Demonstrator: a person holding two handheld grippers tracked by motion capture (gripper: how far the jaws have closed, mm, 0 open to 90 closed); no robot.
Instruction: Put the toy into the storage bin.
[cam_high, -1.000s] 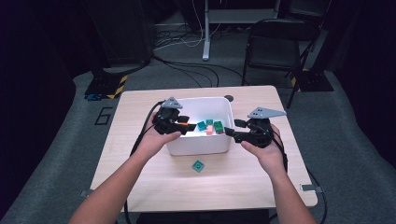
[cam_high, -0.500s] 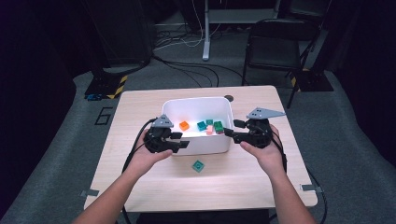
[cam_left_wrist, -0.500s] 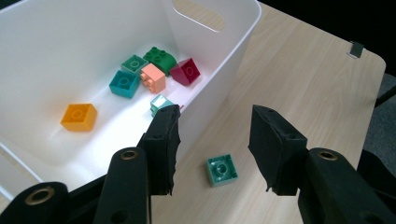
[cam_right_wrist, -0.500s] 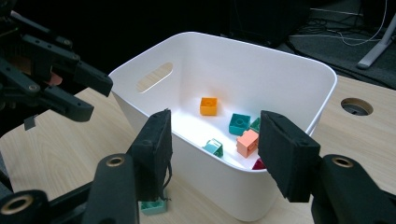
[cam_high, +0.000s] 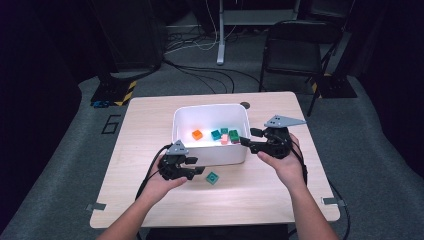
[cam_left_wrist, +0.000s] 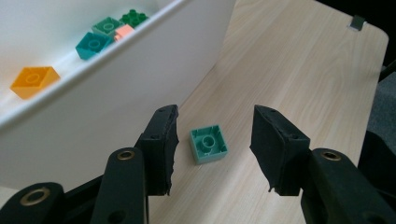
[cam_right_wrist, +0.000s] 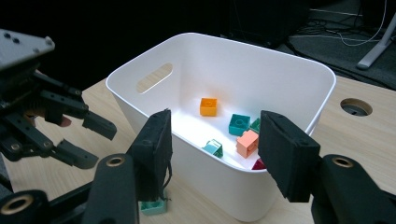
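White bin (cam_high: 210, 150) with orange brick (cam_high: 197, 134) and teal brick (cam_high: 215, 134) inside

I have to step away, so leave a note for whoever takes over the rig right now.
Left tongs: open, empty, low over the table, lined up on the teal brick in front of the white bin.
Right tongs: open, empty, at the bin's right rim.
Done: orange brick, pink brick and several green ones lie in the bin.
Left: probably grab the teal brick and drop it in.
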